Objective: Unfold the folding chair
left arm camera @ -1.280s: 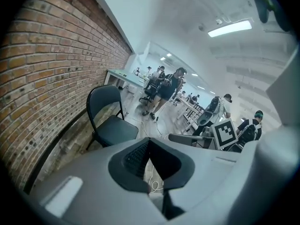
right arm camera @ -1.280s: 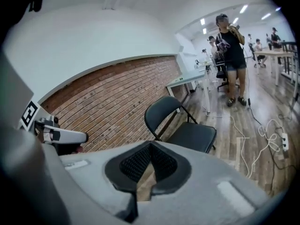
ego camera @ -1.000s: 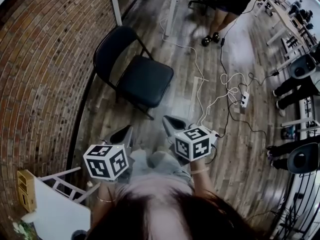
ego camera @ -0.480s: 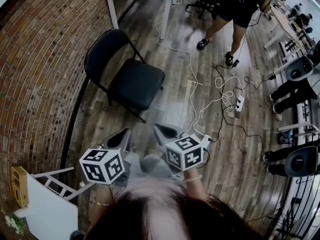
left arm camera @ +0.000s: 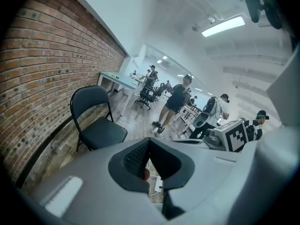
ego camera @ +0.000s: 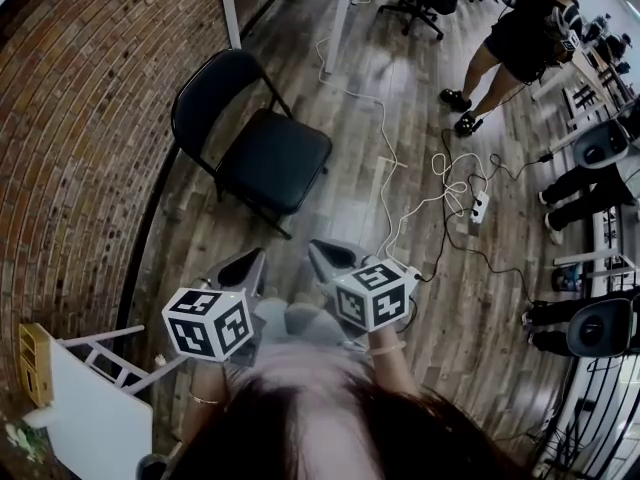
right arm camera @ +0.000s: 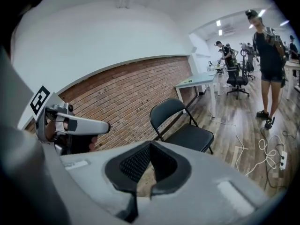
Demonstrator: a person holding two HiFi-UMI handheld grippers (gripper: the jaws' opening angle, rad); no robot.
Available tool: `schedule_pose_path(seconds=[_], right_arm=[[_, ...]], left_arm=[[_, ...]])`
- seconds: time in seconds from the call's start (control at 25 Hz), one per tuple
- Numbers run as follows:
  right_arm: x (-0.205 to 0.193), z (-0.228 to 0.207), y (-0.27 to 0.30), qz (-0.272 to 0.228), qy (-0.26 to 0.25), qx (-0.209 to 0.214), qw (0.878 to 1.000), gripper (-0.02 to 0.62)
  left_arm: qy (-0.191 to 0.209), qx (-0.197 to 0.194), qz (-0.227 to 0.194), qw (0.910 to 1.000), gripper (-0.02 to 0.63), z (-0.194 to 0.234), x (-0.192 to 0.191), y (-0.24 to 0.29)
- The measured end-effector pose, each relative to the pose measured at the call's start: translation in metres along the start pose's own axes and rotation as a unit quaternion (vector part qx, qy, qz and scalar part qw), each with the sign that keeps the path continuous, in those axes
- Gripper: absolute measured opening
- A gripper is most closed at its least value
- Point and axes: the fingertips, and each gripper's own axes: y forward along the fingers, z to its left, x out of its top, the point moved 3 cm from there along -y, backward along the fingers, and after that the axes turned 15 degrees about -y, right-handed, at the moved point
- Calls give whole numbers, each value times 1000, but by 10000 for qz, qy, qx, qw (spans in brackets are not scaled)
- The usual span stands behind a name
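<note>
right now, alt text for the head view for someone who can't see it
A black folding chair stands open on a wood floor beside a brick wall. Nearer the camera, the left gripper and right gripper are shut and empty.

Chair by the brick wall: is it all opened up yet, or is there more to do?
Done: the black folding chair stands open on the wooden floor beside the brick wall, seat flat, backrest up. In hand: nothing; the left gripper and right gripper are both shut and empty, apart from the chair. Left: apparently nothing more to unfold.
</note>
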Motion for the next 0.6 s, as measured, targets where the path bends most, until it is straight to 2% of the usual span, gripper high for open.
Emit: schedule_pose_path(seconds=[0.28, 0.6], right_arm=[[6, 4, 16, 92, 180, -150, 9997, -8], [11, 13, 38, 183, 259, -224, 9992, -8]], left_arm=[[219, -2, 193, 9996, -3, 18, 20, 1], [508, 168, 335, 9980, -3, 50, 37, -1]])
